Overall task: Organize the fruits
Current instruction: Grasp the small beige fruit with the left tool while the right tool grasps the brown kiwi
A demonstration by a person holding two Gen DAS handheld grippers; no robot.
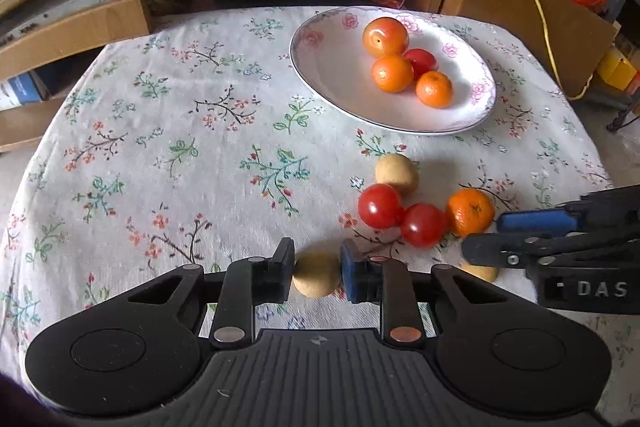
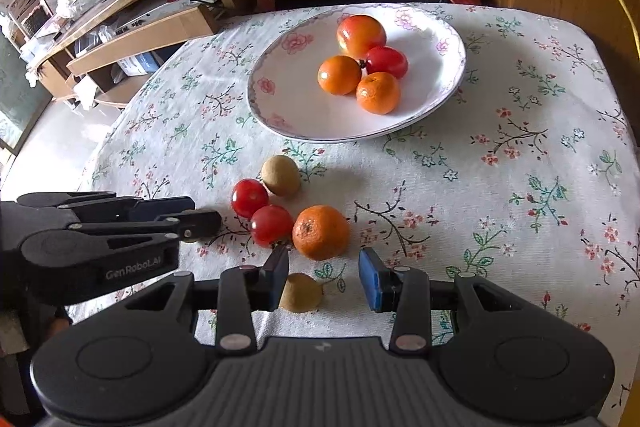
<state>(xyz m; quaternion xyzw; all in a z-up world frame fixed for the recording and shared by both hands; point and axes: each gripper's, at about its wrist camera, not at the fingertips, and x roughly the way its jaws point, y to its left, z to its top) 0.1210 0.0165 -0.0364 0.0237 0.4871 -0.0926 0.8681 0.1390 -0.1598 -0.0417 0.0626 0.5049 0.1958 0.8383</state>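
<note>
Pinching a small, light, fuzzy brown kiwi (image 1: 316, 274) across its plump middle with the left hand-held gripper (image 1: 317, 269), gently against bruising, low on the floral-clothed desk (image 1: 160, 147); right hand-held gripper (image 2: 324, 277) spread.

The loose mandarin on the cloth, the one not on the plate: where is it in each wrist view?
Left wrist view: loose mandarin at right of centre, right of two tomatoes.
Right wrist view: loose mandarin near centre, just beyond the right gripper.
Shared landmark: floral plate of fruit, farther back in both.
</note>
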